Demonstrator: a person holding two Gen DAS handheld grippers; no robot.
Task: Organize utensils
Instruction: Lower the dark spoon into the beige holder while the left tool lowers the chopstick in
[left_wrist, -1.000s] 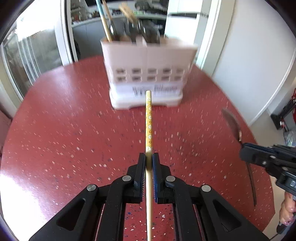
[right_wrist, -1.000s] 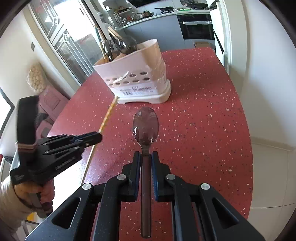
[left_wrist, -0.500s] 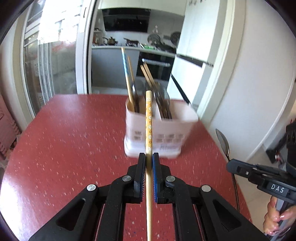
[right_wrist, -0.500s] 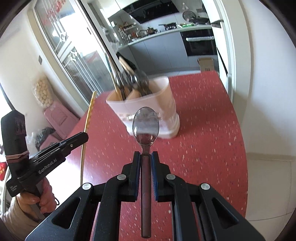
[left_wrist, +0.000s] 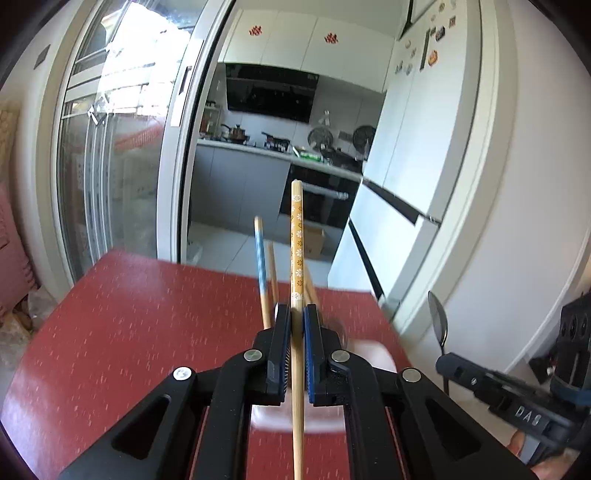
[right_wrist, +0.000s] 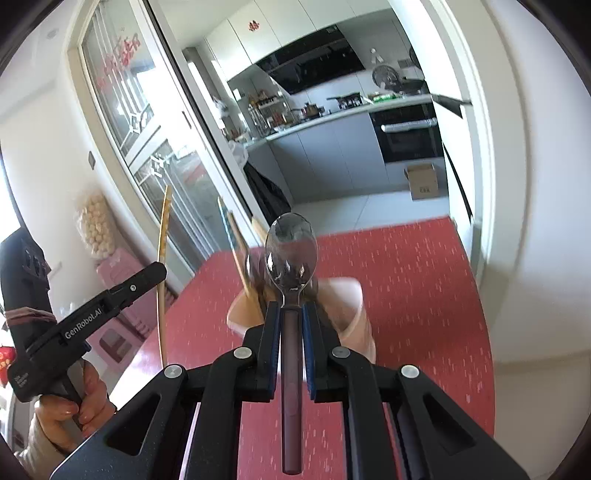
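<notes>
My left gripper (left_wrist: 295, 314) is shut on a yellow flowered chopstick (left_wrist: 296, 236) that sticks up and forward past the jaws. My right gripper (right_wrist: 291, 314) is shut on the handle of a metal spoon (right_wrist: 291, 254), bowl pointing forward. Just beyond both grippers stands the pale pink utensil holder (right_wrist: 351, 314), blurred, with a blue chopstick (left_wrist: 260, 258), wooden chopsticks and dark utensils standing in it. In the left wrist view the holder (left_wrist: 373, 354) is mostly hidden behind the jaws. The right gripper and the spoon (left_wrist: 437, 325) show at the right edge there; the left gripper (right_wrist: 155, 273) with the chopstick (right_wrist: 162, 266) shows at left in the right wrist view.
The holder stands on a red speckled table (left_wrist: 129, 325). A white wall (right_wrist: 535, 221) runs close along the table's right edge. Sliding glass doors (left_wrist: 110, 166) are to the left, a kitchen beyond. A person's hand (right_wrist: 74, 402) grips the left tool.
Both grippers have risen and tipped up toward level, so the holder has dropped low in each view and sits right beyond the jaws. The chopstick and the spoon stay clamped.
</notes>
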